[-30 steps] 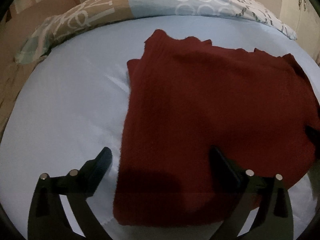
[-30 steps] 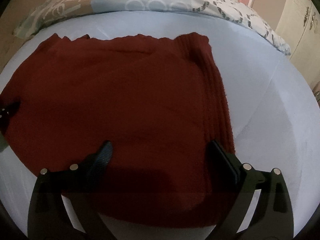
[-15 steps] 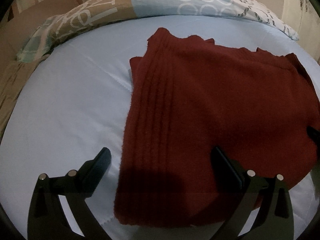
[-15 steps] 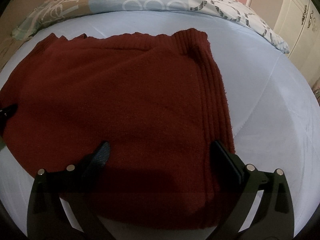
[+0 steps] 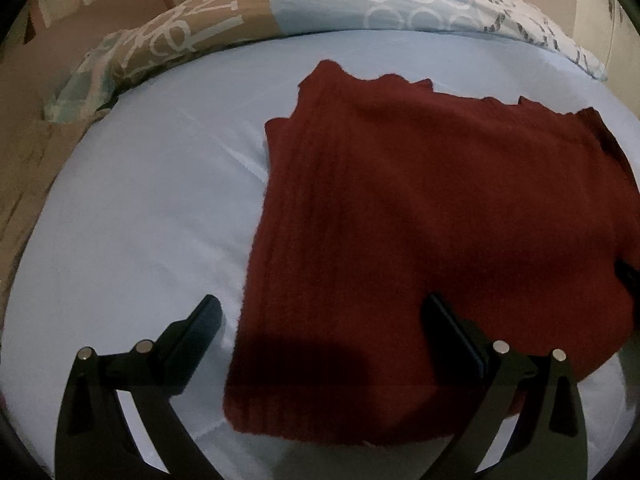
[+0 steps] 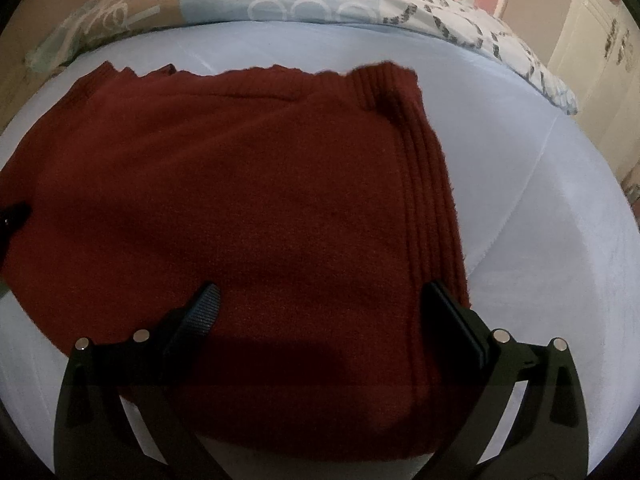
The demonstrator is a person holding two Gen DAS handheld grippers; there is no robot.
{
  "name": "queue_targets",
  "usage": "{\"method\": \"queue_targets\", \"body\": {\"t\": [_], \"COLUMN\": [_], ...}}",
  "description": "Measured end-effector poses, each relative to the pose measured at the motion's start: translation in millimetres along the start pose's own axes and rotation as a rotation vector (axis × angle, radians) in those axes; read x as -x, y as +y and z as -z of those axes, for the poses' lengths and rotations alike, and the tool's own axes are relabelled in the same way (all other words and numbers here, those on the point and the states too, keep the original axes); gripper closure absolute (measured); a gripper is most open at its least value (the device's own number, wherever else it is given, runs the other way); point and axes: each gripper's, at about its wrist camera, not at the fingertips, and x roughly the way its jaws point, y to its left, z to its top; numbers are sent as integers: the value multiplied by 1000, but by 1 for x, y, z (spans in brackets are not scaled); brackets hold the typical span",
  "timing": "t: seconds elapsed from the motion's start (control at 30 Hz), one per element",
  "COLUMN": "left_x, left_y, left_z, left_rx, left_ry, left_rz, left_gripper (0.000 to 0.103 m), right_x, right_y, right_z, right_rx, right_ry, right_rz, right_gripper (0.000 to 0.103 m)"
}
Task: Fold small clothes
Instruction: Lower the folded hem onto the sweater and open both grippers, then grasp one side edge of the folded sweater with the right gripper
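A dark red knitted garment lies folded flat on the pale blue bed sheet. My left gripper hovers open above its near left edge, one finger over the sheet, the other over the knit. In the right wrist view the same garment fills the middle, ribbed band along its right side. My right gripper stands open over its near right part, holding nothing. The tip of the other gripper shows at each view's side edge.
A patterned pillow in tan, blue and white runs along the far side of the bed. A striped wall stands behind it. A cream cupboard is at the far right.
Both grippers have drawn back and risen slightly from the garment. The garment lies still. Both grippers stay open.
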Motion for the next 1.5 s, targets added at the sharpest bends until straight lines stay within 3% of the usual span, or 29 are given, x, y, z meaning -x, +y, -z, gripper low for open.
{"method": "queue_targets", "body": {"t": [0.07, 0.17, 0.23, 0.4, 0.53, 0.67, 0.87, 1.03, 1.17, 1.27, 1.37, 1.4, 1.5], "left_x": [11, 31, 44, 64, 66, 68, 71, 72, 72, 70, 71, 70, 68], "left_y": [-2, -4, -5, -15, -27, -36, -42, -48, -51, -50, -50, -50, -47], "left_z": [-2, -5, -6, -6, 1, 7, 8, 6, 5, 4, 3, 3, 3], "left_rx": [-9, -10, -5, 6, -15, -19, -27, -44, -53, -53, -53, -55, -54], "left_ry": [-8, -42, -63, -84, -67, -55, -50, -50, -57, -51, -54, -53, -50], "left_rz": [7, 39, 56, 99, 105, 113, 117, 109, 105, 103, 102, 100, 93], "left_gripper": [2, 2, 2, 2, 2, 2, 2, 2, 2, 2, 2, 2, 2], "right_x": [15, 58, 71, 79, 65, 53, 39, 28, 29, 19, 18, 17, 12], "right_y": [1, -7, -16, -47, -67, -68, -76, -78, -72, -62, -62, -64, -65], "right_z": [-2, 2, 6, 27, 47, 57, 60, 52, 44, 37, 32, 31, 28], "right_rx": [11, 4, -13, -110, -249, -292, -451, -509, -499, -452, -467, -477, -486], "right_ry": [-21, -138, -151, -102, -8, 41, 71, 98, 92, 125, 101, 104, 117], "right_rz": [1, 23, 33, 70, -4, -31, -167, -178, -220, -188, -176, -181, -192], "right_gripper": [3, 3, 3, 3, 3, 3, 8, 8, 15, 22, 44, 47, 44]}}
